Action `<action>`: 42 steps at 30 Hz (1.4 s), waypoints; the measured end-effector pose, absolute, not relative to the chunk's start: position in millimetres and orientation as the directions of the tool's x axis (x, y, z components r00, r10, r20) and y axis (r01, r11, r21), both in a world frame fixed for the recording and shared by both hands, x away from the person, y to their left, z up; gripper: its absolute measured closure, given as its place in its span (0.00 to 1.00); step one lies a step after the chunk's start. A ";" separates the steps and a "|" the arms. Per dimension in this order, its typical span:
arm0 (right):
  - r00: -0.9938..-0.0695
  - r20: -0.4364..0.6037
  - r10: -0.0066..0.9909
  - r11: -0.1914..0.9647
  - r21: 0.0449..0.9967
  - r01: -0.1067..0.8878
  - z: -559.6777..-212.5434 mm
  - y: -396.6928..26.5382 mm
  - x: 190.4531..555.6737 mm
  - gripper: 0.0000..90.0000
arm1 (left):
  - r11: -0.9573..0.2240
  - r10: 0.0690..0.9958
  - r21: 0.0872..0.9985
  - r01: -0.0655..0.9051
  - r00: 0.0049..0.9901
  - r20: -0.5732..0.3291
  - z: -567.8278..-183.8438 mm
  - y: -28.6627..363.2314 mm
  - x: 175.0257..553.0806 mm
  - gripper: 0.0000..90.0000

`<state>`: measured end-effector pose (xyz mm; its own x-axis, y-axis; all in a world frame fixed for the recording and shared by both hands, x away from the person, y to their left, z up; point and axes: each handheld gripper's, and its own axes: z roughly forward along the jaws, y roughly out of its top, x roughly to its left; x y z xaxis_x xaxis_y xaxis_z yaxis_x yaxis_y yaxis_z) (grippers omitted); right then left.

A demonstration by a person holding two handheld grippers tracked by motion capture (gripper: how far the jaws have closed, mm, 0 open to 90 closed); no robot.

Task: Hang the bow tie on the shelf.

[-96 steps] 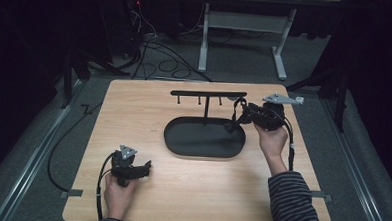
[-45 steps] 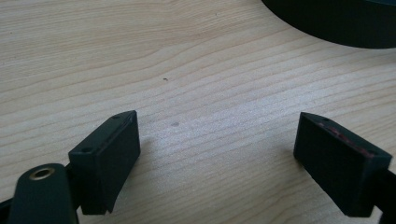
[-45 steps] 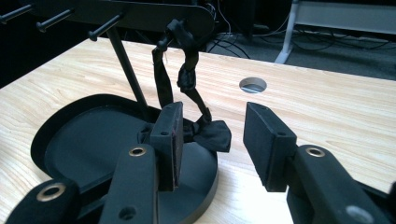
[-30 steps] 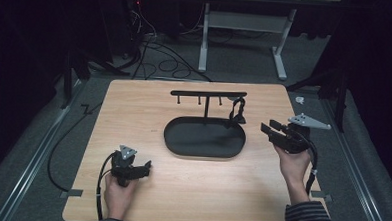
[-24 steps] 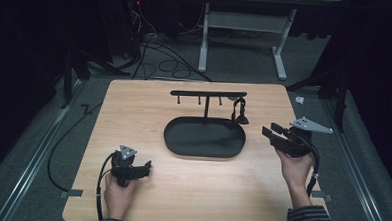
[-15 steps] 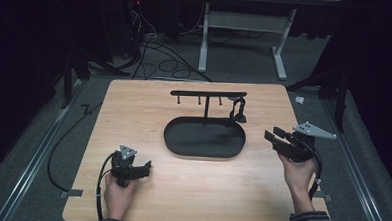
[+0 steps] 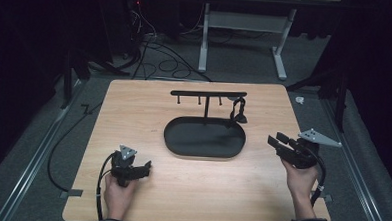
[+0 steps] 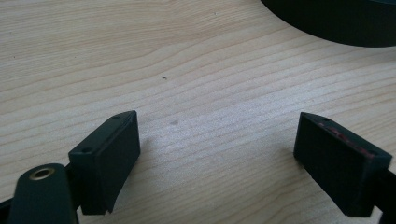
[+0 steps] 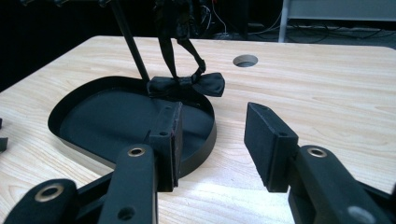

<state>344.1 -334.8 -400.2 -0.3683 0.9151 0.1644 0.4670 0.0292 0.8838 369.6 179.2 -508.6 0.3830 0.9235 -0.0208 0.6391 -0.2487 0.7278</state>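
A black stand with an oval tray base (image 7: 204,137) and a T-shaped bar (image 7: 208,94) sits mid-table. A black bow tie (image 7: 238,112) hangs by its strap from the bar's right end, its bow (image 9: 187,85) resting at the tray's rim (image 9: 205,135). My right gripper (image 7: 277,142) hovers right of the tray, jaws open with nothing between them, pointing left at the tray; in the right gripper view the gripper (image 9: 212,140) faces the bow tie from a short distance. My left gripper (image 7: 146,166) rests open on the wood near the front left, and bare wood lies between its pads (image 8: 219,158).
The wooden table (image 7: 134,113) has a round cable hole (image 9: 245,60) beyond the stand. Cables trail from both grippers over the front edge. Dark floor with cables and a desk frame (image 7: 247,27) lies behind the table.
My right hand has drawn back from the hanging bow tie, moving right and toward the front of the table and sinking a little. The left hand has stayed put.
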 end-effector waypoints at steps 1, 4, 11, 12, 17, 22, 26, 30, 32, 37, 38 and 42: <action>-0.368 0.164 0.915 0.029 0.884 0.467 -400.2 -334.8 344.1 0.65 | -0.249 0.924 0.728 0.639 0.383 -0.021 -508.6 179.2 369.6 0.17; -0.363 0.179 0.914 0.015 0.882 0.472 -403.9 -336.9 342.0 0.65 | -0.249 0.924 0.728 0.639 0.383 -0.021 -508.6 179.2 369.6 0.17; -0.365 0.198 0.910 0.010 0.867 0.498 -415.0 -338.7 337.1 0.65 | -0.248 0.924 0.728 0.639 0.383 -0.021 -508.6 179.2 369.6 0.17; -0.364 0.198 0.910 0.011 0.867 0.499 -416.2 -338.9 336.8 0.65 | -0.248 0.924 0.728 0.639 0.383 -0.021 -508.6 179.2 369.6 0.17; -0.361 0.207 0.909 0.004 0.863 0.505 -420.8 -338.3 335.3 0.65 | -0.248 0.924 0.728 0.639 0.383 -0.021 -508.6 179.2 369.6 0.17; -0.363 0.215 0.907 0.002 0.859 0.512 -427.2 -337.3 333.0 0.65 | -0.248 0.924 0.728 0.639 0.383 -0.021 -508.6 179.2 369.6 0.17; -0.364 0.221 0.905 -0.002 0.858 0.514 -430.2 -336.2 330.6 0.65 | -0.248 0.924 0.728 0.639 0.383 -0.021 -508.6 179.2 369.6 0.17; -0.365 0.228 0.903 -0.008 0.857 0.516 -434.2 -335.0 327.8 0.65 | -0.249 0.924 0.728 0.639 0.383 -0.021 -508.5 179.2 369.6 0.17; -0.367 0.227 0.902 -0.004 0.855 0.518 -435.9 -334.3 327.1 0.65 | -0.249 0.923 0.728 0.639 0.383 -0.021 -508.5 179.2 369.6 0.17; -0.368 0.232 0.901 -0.004 0.851 0.526 -440.8 -332.5 325.5 0.65 | -0.249 0.923 0.727 0.640 0.384 -0.021 -508.5 179.3 369.6 0.17; -0.367 0.235 0.900 -0.008 0.851 0.526 -441.9 -332.4 325.2 0.65 | -0.248 0.924 0.728 0.639 0.383 -0.021 -508.6 179.2 369.6 0.17; -0.367 0.239 0.899 -0.008 0.847 0.532 -446.6 -330.5 324.2 0.65 | -0.248 0.924 0.728 0.639 0.383 -0.021 -508.5 179.2 369.6 0.17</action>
<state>324.2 -330.5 -446.6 -0.3673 0.8989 0.2389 0.5317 -0.0078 0.8469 369.6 179.2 -508.5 0.3828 0.9236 -0.0210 0.6392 -0.2484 0.7279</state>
